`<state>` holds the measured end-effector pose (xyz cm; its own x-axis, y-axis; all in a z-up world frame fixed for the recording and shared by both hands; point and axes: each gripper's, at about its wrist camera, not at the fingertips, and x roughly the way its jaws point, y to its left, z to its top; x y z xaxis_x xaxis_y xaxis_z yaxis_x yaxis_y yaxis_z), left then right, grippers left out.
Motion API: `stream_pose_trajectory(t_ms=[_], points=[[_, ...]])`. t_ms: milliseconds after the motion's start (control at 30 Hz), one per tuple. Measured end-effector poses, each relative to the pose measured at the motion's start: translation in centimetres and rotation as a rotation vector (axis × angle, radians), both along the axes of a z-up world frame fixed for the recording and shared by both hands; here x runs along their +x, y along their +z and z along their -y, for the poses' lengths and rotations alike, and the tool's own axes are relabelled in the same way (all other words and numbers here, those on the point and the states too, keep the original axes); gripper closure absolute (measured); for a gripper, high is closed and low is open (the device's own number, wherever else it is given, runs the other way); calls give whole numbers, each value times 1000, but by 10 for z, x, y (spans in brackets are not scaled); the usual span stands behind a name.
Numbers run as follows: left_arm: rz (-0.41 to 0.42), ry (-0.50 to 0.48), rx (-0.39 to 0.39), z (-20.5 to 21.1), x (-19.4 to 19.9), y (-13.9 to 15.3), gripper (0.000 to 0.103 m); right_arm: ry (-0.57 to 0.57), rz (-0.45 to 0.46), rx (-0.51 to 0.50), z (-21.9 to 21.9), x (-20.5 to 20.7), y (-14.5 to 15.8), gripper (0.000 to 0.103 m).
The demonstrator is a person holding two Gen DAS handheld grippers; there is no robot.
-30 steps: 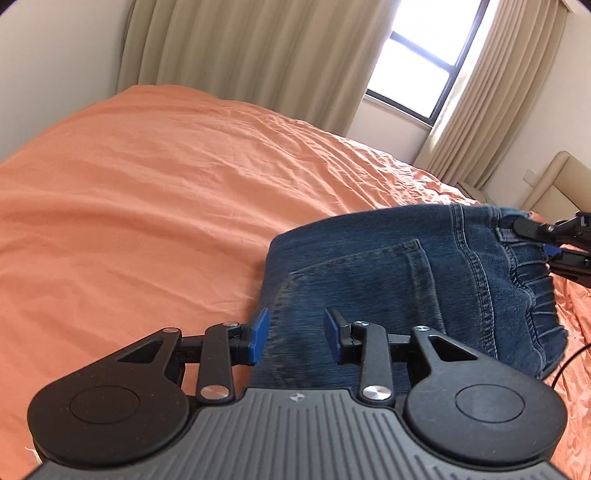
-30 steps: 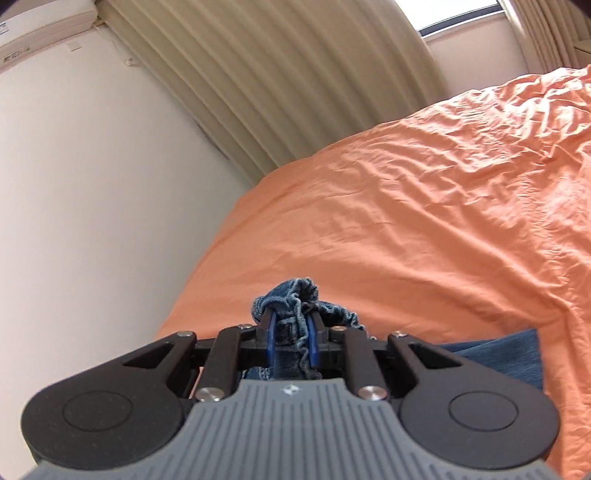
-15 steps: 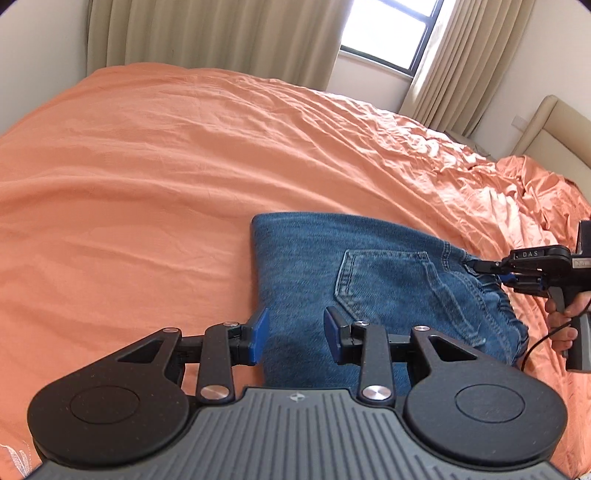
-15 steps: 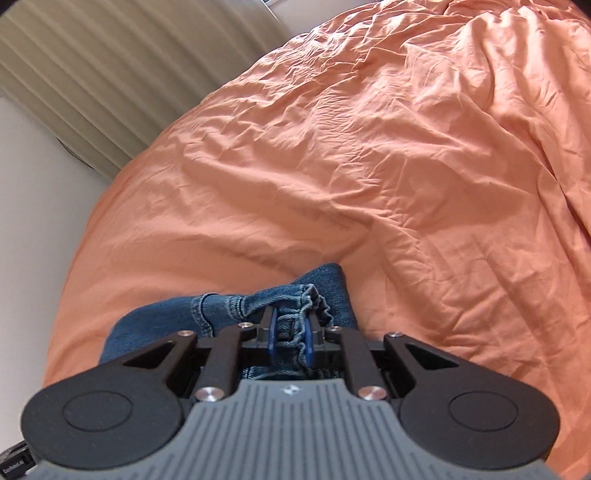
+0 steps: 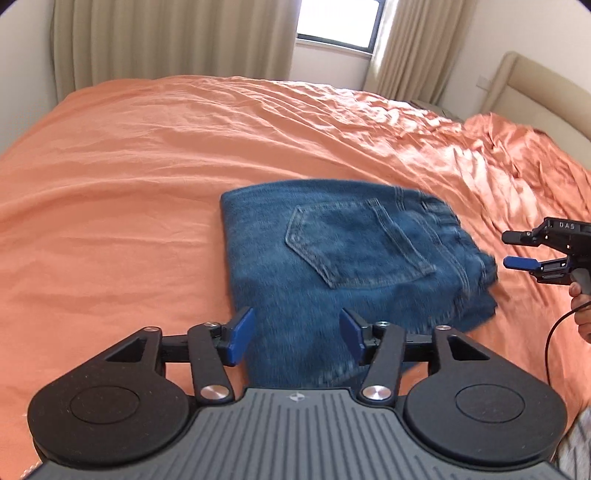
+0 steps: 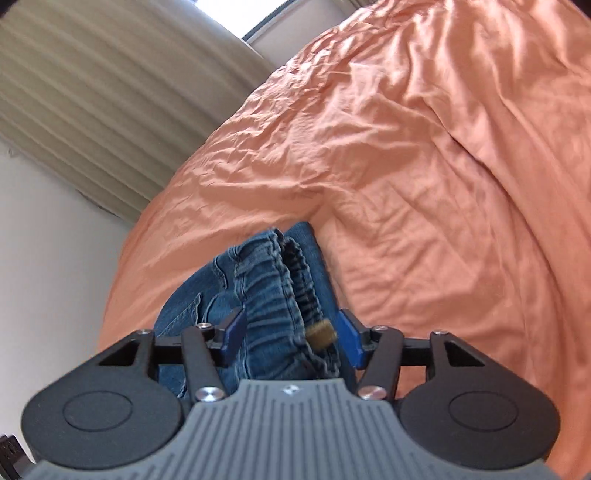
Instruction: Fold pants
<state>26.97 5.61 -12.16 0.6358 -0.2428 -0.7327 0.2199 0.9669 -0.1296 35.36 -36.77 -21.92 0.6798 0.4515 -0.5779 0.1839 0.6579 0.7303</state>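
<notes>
**A:** so where are the jeans (image 5: 343, 258) at right now?

**B:** lying folded on the orange bedsheet (image 5: 147, 166), back pocket (image 5: 354, 247) facing up, roughly mid-bed. Elastic waistband (image 6: 280, 273) is at the end toward the right tool. The fold looks fairly square on the far-left corner, a bit rumpled at the waistband end.

**A:** is anything gripping them?

**B:** nope. The left tool (image 5: 295, 334) sits over the near edge of the denim, jaws spreading apart, blue pads clear of the cloth as far as I can see. The right tool (image 6: 290, 332) is opening too. In its own view the bunched waistband sits between the pads but neither pad presses on it. From the left camera the right tool (image 5: 517, 249) is just off the waistband edge, jaws apart, with a hand (image 5: 581, 310) on its handle.

**A:** background?

**B:** beige curtains (image 5: 166, 40), a window (image 5: 338, 20), padded headboard (image 5: 535, 88) on the right.
</notes>
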Motion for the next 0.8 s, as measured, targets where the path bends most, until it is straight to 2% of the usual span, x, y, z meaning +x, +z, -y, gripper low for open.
stream_pose_trajectory(t_ms=[100,200,300,367,467,500,533,567,700,800], points=[[-20,-25,53,5,-17,-5,29,-15,-14,91,-3,-12,-22,52],[-53,-28,140,12,-29,-14,28,-10,-24,180,-9,-9,-39,55],[-72,-9,233,20,-34,-29,28,6,-14,165,-12,0,-46,65],[-86,1,260,26,-32,-40,28,12,11,155,-14,2,-49,81],[-66,40,301,35,-24,-47,34,9,48,161,-12,0,-45,90],[-61,45,318,38,-21,-48,42,12,73,166,-10,-3,-41,91],[-67,51,335,40,-17,-49,67,14,89,163,-9,-6,-37,91],[-82,42,347,42,-14,-50,75,15,95,157,-8,-8,-34,92],[-45,-43,514,52,-22,-48,82,-3,48,122,-6,-13,-41,93],[-81,-78,571,48,-27,-64,87,-26,-14,129,-5,-10,-56,94]])
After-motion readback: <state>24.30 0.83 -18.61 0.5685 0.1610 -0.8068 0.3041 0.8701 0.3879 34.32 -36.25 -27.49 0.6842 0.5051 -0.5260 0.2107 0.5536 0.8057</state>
